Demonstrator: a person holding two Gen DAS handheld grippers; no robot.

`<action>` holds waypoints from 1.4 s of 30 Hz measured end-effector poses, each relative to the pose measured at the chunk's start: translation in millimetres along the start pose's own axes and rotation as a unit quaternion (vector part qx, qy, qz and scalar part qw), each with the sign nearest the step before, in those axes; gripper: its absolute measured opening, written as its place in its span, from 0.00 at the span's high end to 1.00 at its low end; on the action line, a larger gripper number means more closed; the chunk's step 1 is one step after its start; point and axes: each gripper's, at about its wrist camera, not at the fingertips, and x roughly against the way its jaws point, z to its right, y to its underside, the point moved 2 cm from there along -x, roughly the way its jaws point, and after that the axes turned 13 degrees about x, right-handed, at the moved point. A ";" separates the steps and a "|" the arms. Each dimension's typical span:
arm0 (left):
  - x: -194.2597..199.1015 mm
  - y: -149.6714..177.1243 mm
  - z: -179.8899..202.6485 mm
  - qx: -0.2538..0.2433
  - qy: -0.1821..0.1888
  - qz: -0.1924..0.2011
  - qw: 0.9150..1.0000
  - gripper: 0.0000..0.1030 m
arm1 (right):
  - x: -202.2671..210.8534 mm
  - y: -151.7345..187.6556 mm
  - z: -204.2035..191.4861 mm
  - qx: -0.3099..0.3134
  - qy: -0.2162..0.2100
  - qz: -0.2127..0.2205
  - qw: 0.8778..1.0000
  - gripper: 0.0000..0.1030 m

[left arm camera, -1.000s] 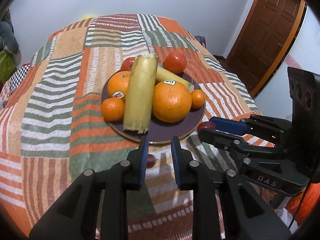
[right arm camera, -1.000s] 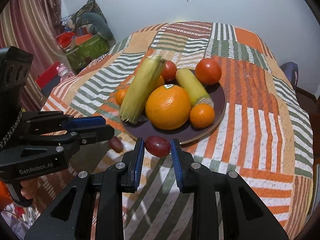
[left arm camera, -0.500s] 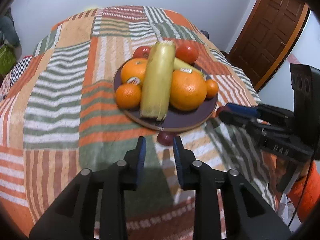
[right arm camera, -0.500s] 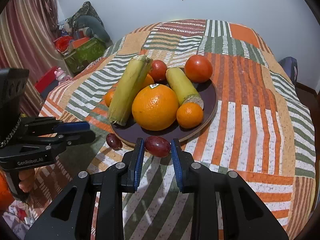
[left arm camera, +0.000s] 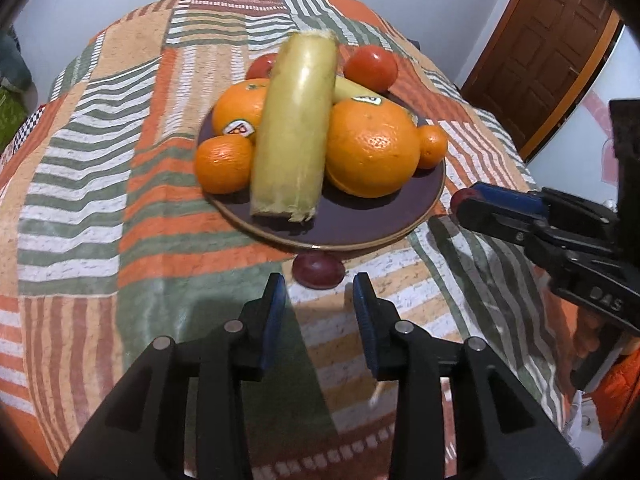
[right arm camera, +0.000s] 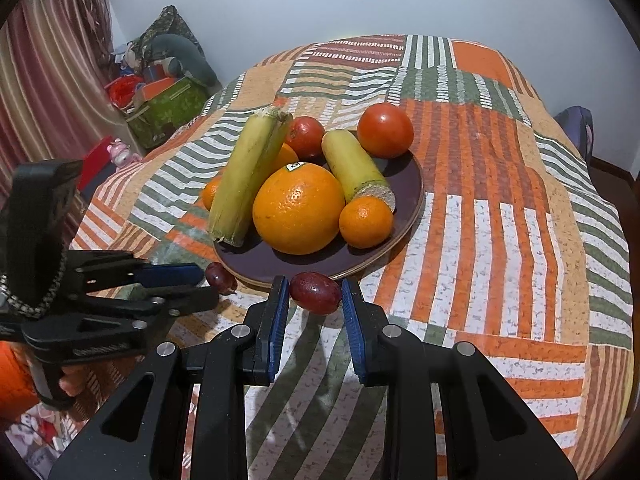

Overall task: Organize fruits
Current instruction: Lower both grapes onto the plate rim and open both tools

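Observation:
A dark round plate (left arm camera: 360,224) (right arm camera: 412,184) on the striped cloth holds oranges, tomatoes and two corn cobs. My right gripper (right arm camera: 315,294) is shut on a dark red grape (right arm camera: 315,293), held just in front of the plate's near rim; it also shows in the left wrist view (left arm camera: 466,205). A second red grape (left arm camera: 318,270) (right arm camera: 219,277) lies on the cloth against the plate's edge. My left gripper (left arm camera: 319,288) is open, its fingers just short of that grape on either side; it also shows in the right wrist view (right arm camera: 200,286).
The patchwork tablecloth (right arm camera: 500,208) covers the whole round table. A wooden door (left arm camera: 552,40) stands at the right. Boxes and bags (right arm camera: 164,96) sit on the floor by a curtain at the left.
My left gripper has drawn back, moved right and come in line with the loose grape, its jaws a little wider. My right gripper still holds its grape near the plate's rim.

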 end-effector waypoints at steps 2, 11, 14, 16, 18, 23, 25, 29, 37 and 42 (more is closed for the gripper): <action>-3.0 -1.4 1.0 -0.004 -0.008 0.008 1.000 0.66 | 0.1 -1.3 0.1 0.001 -0.002 0.002 1.000 0.76; -6.1 -1.6 4.2 -0.020 -0.010 0.022 1.000 0.73 | -6.8 -5.8 -4.4 0.006 -0.009 0.006 1.000 0.76; -2.7 -1.7 3.9 -0.016 -0.002 0.020 1.000 0.73 | -8.2 -5.9 -5.1 0.005 -0.011 0.005 1.000 0.76; 5.3 -2.0 5.3 -0.014 0.007 0.026 1.000 0.73 | -8.5 -6.2 -5.7 0.008 -0.008 0.005 1.000 0.76; 13.7 -3.5 7.3 -0.014 0.015 0.035 0.999 0.73 | -8.7 -7.0 -5.9 0.014 -0.001 0.005 1.000 0.76; 23.3 -10.8 17.0 -0.015 0.030 0.049 0.998 0.73 | -12.6 -9.1 -4.5 0.019 0.005 0.003 1.000 0.76; 18.7 -14.0 21.4 -0.018 0.024 0.049 0.998 0.73 | -14.3 -8.9 -2.5 0.013 0.006 0.003 1.000 0.76; 8.9 -16.7 24.4 -0.012 0.021 0.042 0.999 0.73 | -19.0 -9.2 2.1 0.003 0.005 0.003 1.000 0.76; -0.5 -19.2 23.8 -0.006 0.017 0.031 0.999 0.71 | -21.8 -9.7 -1.5 0.012 0.006 0.009 1.000 0.75; 1.2 -17.3 23.8 -0.005 0.021 0.035 0.999 0.64 | -21.2 -9.2 -3.3 0.013 0.005 0.008 1.000 0.72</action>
